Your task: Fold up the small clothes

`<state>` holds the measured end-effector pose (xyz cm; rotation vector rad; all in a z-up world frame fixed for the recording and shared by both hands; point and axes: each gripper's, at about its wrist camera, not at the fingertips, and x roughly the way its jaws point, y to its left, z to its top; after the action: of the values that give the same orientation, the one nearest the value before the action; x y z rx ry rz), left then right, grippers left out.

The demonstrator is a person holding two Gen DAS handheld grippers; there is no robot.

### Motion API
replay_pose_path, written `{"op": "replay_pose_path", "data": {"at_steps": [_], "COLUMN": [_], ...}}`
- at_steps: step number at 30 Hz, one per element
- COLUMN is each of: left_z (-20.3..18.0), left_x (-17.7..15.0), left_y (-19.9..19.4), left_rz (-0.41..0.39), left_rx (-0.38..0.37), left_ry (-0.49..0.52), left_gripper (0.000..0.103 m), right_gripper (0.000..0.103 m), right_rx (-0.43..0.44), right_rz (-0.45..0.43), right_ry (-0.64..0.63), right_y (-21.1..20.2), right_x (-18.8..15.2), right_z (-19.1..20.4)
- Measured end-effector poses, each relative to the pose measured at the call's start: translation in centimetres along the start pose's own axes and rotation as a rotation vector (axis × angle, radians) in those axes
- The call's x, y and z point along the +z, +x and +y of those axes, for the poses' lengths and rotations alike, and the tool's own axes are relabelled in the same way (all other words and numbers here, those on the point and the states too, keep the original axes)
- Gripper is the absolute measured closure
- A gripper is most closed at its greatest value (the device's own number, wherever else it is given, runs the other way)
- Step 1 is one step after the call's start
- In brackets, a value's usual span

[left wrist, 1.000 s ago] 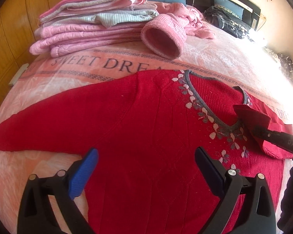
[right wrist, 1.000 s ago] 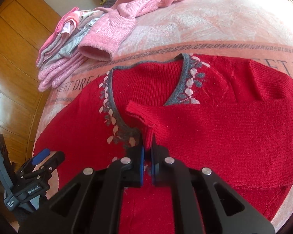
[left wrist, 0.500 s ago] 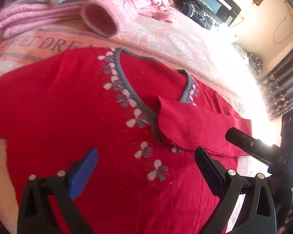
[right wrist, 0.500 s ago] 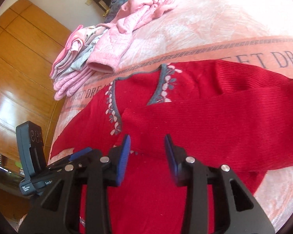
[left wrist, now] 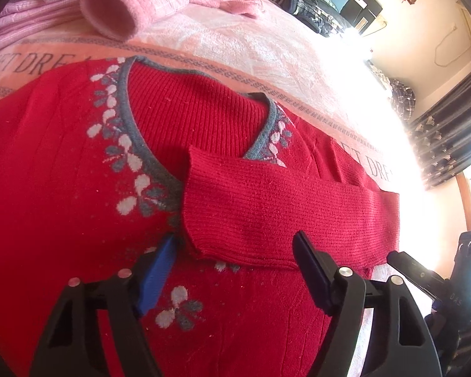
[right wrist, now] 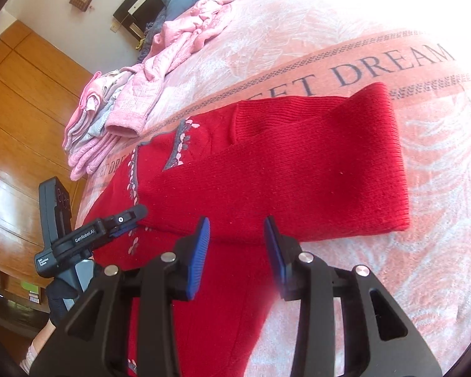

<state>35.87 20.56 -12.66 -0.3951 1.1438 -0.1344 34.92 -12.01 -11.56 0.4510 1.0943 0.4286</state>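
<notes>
Both grippers gaping, holding nothing: my left [left wrist: 235, 267] low over the red sweater [left wrist: 62, 188], just short of its folded sleeve's cuff [left wrist: 197, 207]; my right [right wrist: 235, 245] above the sleeve's lower edge. Sweater lies flat on bed [right wrist: 329, 31]. One sleeve folded across chest. Left unit reads "GenRobot.AI". Blanket [right wrist: 439, 251] reads "DREAM". One pink clothes stack [right wrist: 91, 132] behind.

blanket [right wrist: 392, 62]: "DREAM" | left tongs [right wrist: 134, 216]: "GenRobot.AI"

Right tongs [right wrist: 235, 245] open, empty, over red sweater [right wrist: 267, 176].
</notes>
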Motion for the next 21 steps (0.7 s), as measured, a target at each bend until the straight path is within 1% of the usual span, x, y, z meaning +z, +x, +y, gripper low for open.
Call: {"op": "replay_pose_path", "data": {"at_steps": [1,2,3,4,5,10,15,18,21], "left_z": [0.0,0.1,0.2,0.5,0.6,0.8,1.1,2.5,4.8], "left_x": [0.0,0.1,0.1,0.2,0.1,0.0,0.7,1.3,2.0], "left_y": [-0.1,-0.2,-0.2,-0.2,-0.4,-2.0,-5.6,-8.0,-9.9], "left_rz": [-0.011,-0.022,-0.026,-0.03,-0.042,-0.115,-0.218,-0.266,-0.299], "left_rx": [0.011,0.015,0.002,-0.01,-0.021,-0.031,-0.027,-0.023,-0.006], "left_ry": [-0.001,-0.002,-0.005,-0.011,-0.014,0.007,0.021,-0.002,-0.024], "left_gripper": [0.045,0.064,0.076,0.093,0.098,0.099,0.099,0.099,0.099], "right_gripper": [0.067,0.067,0.067,0.067,0.067,0.067,0.066,0.066,0.066], "right_rx": [-0.003,-0.006,-0.008,-0.01,-0.011,-0.015,-0.01,0.006,0.005], "right_rz": [-0.002,-0.004,-0.006,-0.008,-0.01,-0.021,-0.043,-0.061,-0.069], "right_ry": [0.006,0.013,0.021,0.029,0.036,0.057,0.065,0.082,0.085], "right_y": [-0.1,-0.3,-0.4,-0.6,-0.7,-1.0,-1.3,-1.5,-1.4], "right_x": [-0.1,-0.2,-0.2,-0.2,-0.3,-0.1,0.3,0.8,1.3], "right_z": [-0.3,-0.7,-1.1,-1.4,-1.7,-2.2,-2.0,-1.9,-1.6]}}
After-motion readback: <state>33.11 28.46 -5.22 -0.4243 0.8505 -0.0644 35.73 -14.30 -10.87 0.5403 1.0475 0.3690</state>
